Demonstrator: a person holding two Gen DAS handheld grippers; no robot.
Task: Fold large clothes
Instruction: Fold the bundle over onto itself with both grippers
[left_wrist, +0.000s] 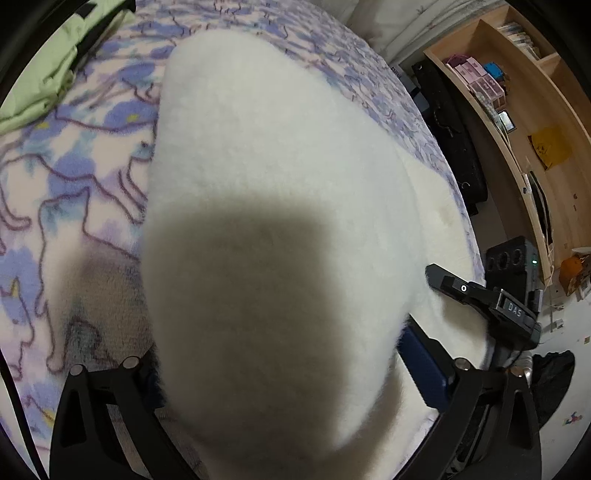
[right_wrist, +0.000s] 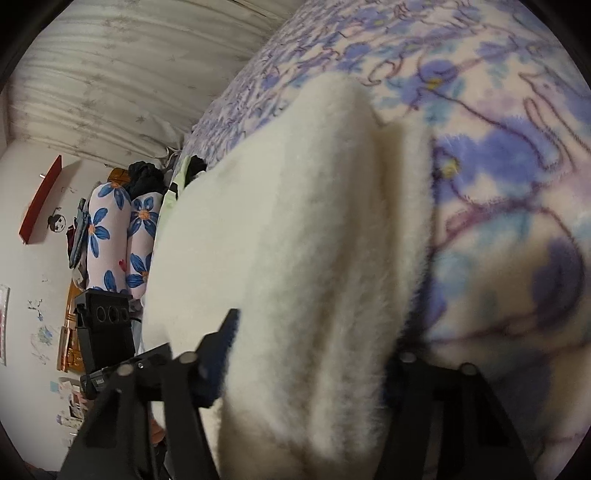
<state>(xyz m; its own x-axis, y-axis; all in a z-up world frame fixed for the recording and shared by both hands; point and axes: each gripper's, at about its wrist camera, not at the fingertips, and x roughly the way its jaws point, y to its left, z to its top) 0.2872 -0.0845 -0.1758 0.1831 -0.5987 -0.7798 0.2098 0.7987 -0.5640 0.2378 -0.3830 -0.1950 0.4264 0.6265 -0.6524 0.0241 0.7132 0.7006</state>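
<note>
White fleece garment (left_wrist: 258, 177) partly folded, lying near bed (left_wrist: 74, 206) edge; thick fold clamped in left claw (left_wrist: 280, 373) and in right claw (right_wrist: 306, 373). Further folds probably left.

Soft indoor light, dark shadow on the white garment (left_wrist: 266, 147), blurred fisheye edges.

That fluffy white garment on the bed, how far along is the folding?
Midway, seemingly. The white garment already lies doubled in layers on the floral blanket. Each hand-held gripper, left and right, has a thick fold between its fingers. Laying that fold down remains.
</note>
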